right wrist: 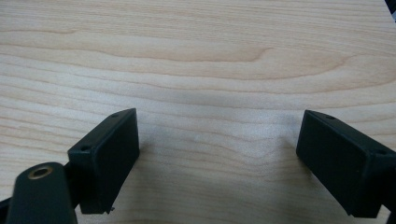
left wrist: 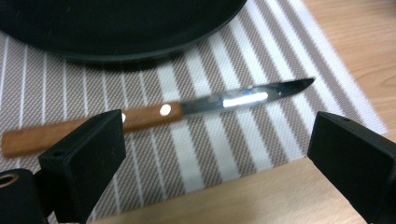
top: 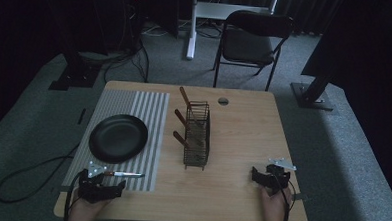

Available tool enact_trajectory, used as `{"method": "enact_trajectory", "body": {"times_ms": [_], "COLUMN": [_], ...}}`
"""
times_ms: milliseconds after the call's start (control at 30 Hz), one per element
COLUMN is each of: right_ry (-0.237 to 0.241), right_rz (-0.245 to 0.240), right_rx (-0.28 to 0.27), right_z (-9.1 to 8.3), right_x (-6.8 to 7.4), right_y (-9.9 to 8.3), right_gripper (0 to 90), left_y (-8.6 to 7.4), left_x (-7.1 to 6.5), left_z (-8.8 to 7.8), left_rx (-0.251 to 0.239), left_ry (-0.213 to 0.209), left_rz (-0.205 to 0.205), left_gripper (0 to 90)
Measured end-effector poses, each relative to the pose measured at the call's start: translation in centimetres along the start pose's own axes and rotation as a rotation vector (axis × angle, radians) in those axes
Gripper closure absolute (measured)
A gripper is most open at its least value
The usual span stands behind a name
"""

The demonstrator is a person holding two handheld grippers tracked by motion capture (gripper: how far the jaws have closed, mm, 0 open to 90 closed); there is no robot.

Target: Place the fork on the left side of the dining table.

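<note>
Left tongs point(left wrist: 217, 154): I am holding them jaws wide, nothing between the pads; they are hovering at the near edge of the striped mat point(left wrist: 205, 154).
Knife point(left wrist: 154, 114): lying flat on the mat just beyond my left jaws, wooden handle toward the left of the left gripper view, blade pointing right; not gripped.
Knife, high view point(top: 123, 174): sitting just in front of my left tongs point(top: 111, 187), below the plate.
Plate point(top: 118, 138): black, resting on the mat, holding nothing that I can see.
Wire rack point(top: 197, 135): standing upright mid-table, carrying three wooden-handled utensils point(top: 181, 118) that are sticking out toward the left.
Right tongs point(right wrist: 217, 163): I am keeping them jaws wide over bare table point(right wrist: 196, 56), holding nothing; in the high view they point(top: 262, 177) are sitting near the right front corner.
Hard to make out: the working ends of the racked utensils are lost in the wire; the plate is being cut off at the top of the left gripper view; the room is dim.
</note>
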State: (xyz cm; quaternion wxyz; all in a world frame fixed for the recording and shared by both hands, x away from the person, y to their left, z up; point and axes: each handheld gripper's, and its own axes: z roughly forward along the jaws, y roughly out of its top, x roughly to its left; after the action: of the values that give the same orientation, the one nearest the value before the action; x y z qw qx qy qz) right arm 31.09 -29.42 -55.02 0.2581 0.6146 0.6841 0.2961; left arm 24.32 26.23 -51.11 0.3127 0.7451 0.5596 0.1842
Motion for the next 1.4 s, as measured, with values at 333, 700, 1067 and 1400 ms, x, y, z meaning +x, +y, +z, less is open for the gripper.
{"method": "enact_trajectory", "body": {"times_ms": [333, 700, 1067, 1400], "right_ry": [0.000, 0.000, 0.000, 0.000], "right_rz": [0.000, -0.002, -0.002, -0.002], "right_rx": [0.000, 0.000, -0.001, -0.001], "right_z": [0.0, 0.0, 0.0, 0.0], "right_x": [0.0, 0.0, 0.0, 0.0], "right_y": [0.0, 0.0, 0.0, 0.0], "right_gripper": [12.9, 12.9, 12.9, 12.9], "left_y": [2.4, 4.8, 7.2, 10.9], "left_x": [-1.6, -2.9, -3.5, -5.1], "left_z": [0.2, 0.1, -0.1, -1.2], "left_rx": [-0.009, -0.053, -0.088, -0.132], "left_ry": [-0.030, -0.077, -0.121, -0.167], "left_rz": [0.069, 0.134, 0.131, 0.167], "left_gripper": [4.4, 4.4, 4.4, 4.4]}}
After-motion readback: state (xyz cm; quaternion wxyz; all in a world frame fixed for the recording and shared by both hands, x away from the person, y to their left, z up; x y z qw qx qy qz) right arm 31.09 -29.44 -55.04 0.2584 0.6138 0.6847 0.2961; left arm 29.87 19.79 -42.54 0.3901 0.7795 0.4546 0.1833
